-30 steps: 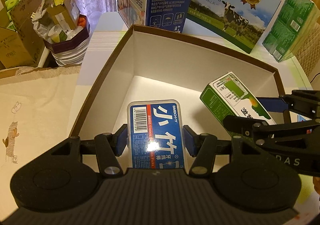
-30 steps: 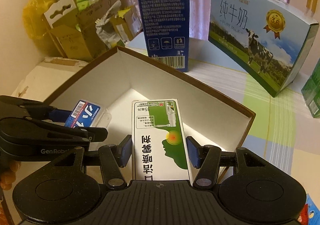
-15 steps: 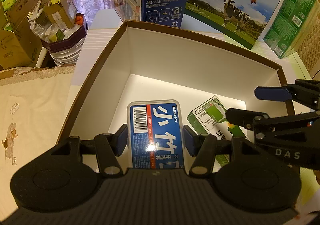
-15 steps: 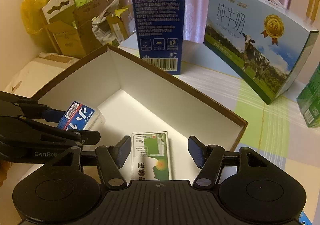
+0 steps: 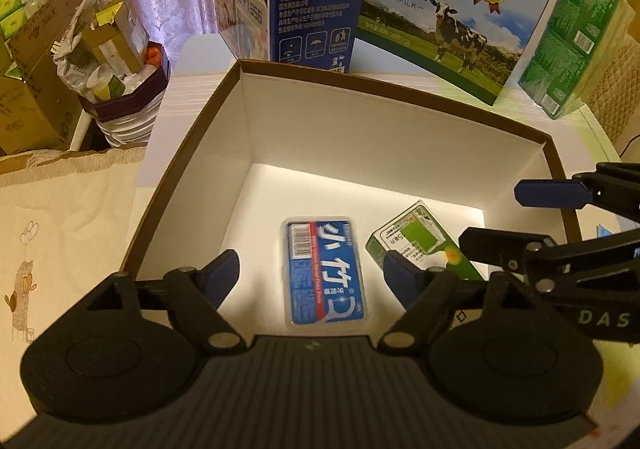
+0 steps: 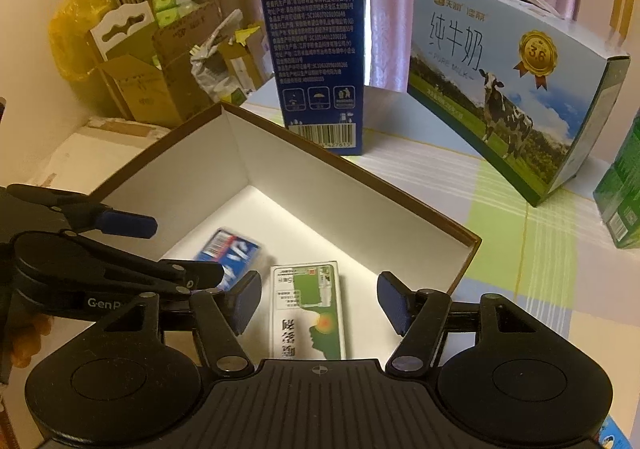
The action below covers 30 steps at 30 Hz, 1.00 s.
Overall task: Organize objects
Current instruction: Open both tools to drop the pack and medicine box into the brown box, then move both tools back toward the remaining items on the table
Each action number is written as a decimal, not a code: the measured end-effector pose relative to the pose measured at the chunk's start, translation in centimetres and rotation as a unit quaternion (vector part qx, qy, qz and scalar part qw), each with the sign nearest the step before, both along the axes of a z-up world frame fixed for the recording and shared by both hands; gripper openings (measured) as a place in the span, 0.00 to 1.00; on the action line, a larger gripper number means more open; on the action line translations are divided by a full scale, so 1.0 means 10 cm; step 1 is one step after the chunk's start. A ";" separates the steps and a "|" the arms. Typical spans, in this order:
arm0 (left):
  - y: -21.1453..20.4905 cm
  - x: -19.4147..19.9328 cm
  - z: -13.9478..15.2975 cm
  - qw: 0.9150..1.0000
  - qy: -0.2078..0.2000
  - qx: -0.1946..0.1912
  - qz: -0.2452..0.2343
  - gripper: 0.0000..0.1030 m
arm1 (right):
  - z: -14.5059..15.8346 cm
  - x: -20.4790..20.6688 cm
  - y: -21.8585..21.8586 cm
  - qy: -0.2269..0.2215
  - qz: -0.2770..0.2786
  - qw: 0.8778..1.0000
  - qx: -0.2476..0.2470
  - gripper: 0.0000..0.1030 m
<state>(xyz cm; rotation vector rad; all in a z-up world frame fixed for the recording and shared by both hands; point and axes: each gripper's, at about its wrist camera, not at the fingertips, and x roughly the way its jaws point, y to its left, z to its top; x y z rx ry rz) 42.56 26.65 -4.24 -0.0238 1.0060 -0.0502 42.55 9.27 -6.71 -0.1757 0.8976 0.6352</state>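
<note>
Blue case (image 5: 324,269) newly on box (image 5: 192,165) floor

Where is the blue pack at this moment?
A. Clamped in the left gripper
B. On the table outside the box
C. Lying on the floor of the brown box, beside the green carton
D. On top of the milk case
C: the blue pack lies flat inside the brown box next to the green carton, and the left gripper is open above it.

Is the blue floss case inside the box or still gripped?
Inside: the blue floss case lies flat on the box floor, the left gripper open above it.
</note>
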 end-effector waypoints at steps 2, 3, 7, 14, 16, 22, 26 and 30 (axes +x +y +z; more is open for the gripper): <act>0.02 -0.05 0.03 1.000 -0.003 0.003 0.000 0.75 | 0.03 -0.05 -0.01 0.000 0.004 1.000 0.005 0.64; 0.03 -0.08 0.05 1.000 -0.004 0.003 0.001 0.77 | 0.04 -0.07 -0.02 -0.001 0.007 1.000 0.007 0.64; 0.08 -0.21 0.12 1.000 -0.005 0.003 0.006 0.79 | 0.10 -0.18 -0.05 0.000 0.012 1.000 0.015 0.68; 0.15 -0.48 0.32 1.000 -0.017 0.004 0.011 0.81 | 0.21 -0.39 -0.09 0.002 0.017 1.000 0.026 0.70; 0.16 -0.55 0.38 1.000 -0.022 0.004 0.014 0.81 | 0.24 -0.46 -0.10 0.001 0.018 0.999 0.031 0.70; 0.16 -0.80 0.58 0.999 -0.045 -0.003 0.018 0.84 | 0.37 -0.71 -0.17 -0.004 0.021 0.999 0.041 0.71; 0.13 -0.99 0.69 0.998 -0.058 -0.010 0.021 0.86 | 0.46 -0.88 -0.23 -0.008 0.024 0.999 0.046 0.71; 0.07 -1.18 0.77 0.997 -0.067 -0.013 0.019 0.86 | 0.55 -1.03 -0.30 -0.012 0.021 0.998 0.054 0.71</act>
